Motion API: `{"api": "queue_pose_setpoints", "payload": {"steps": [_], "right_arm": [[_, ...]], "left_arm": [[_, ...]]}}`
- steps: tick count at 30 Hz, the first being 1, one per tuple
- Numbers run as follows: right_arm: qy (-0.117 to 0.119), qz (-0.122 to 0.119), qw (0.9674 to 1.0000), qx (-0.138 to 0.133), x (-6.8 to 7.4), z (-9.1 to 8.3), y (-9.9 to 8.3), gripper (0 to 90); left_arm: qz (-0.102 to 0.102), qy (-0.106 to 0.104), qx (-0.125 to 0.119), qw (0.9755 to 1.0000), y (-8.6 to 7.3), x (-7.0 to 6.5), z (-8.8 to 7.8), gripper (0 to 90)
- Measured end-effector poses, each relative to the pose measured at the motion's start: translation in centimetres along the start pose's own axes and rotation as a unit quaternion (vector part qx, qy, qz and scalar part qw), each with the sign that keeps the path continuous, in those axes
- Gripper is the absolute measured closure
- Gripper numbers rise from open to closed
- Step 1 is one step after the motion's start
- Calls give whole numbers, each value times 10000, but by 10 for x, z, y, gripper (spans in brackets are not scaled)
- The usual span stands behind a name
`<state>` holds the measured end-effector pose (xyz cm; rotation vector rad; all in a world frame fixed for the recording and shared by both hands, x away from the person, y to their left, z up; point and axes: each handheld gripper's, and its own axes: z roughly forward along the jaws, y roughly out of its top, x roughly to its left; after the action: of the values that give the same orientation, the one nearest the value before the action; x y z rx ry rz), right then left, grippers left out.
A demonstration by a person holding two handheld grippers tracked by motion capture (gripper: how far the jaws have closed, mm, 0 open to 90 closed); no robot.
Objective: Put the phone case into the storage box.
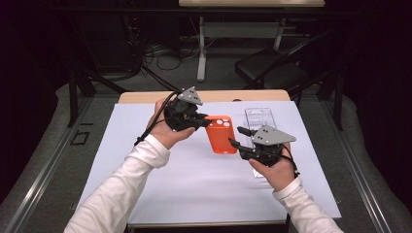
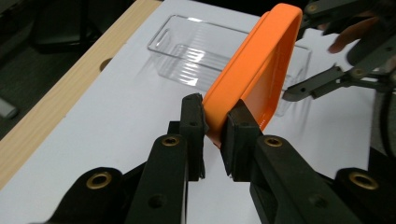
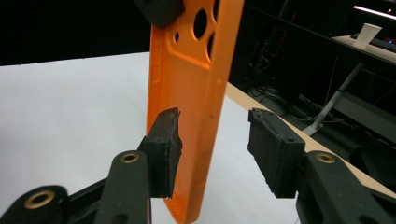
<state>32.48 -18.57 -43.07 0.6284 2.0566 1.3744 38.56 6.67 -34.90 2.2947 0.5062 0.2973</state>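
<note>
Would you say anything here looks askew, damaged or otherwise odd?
Nothing stands out. The orange phone case looks intact, clamped at one edge by the left gripper, and the clear plastic tray sits upright on the white sheet.

left gripper [image 2: 212, 128] clamped, right gripper [image 3: 219, 149] agape

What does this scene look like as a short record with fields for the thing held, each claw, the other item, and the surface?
held thing: orange phone case, lifted above the table
left claw: shut on one edge of the case
right claw: open, case between its jaws, one pad at the case, the other apart
other item: clear plastic tray, lying behind the case
surface: white sheet on a wooden table
</note>
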Motion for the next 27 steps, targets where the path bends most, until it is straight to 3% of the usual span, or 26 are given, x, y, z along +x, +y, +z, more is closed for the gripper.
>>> {"api": "queue_pose_setpoints", "payload": {"steps": [3,12,16,21,27], "right_arm": [[-61,-25,10000,17,0,0,5,539],[-354,-100,9992,170,-3,1,18,593],[-446,-70,9986,264,-3,2,28,629],[-718,-280,9961,430,-4,4,41,654],[-822,-408,9942,567,-7,5,49,657]], "left_arm": [[-120,76,69,9999,2,-2,3,801],[-186,440,235,9986,9,-9,13,801],[-83,601,329,9976,15,-14,17,801],[16,798,405,9960,23,-21,19,801],[58,885,408,9952,31,-23,18,801]]}}
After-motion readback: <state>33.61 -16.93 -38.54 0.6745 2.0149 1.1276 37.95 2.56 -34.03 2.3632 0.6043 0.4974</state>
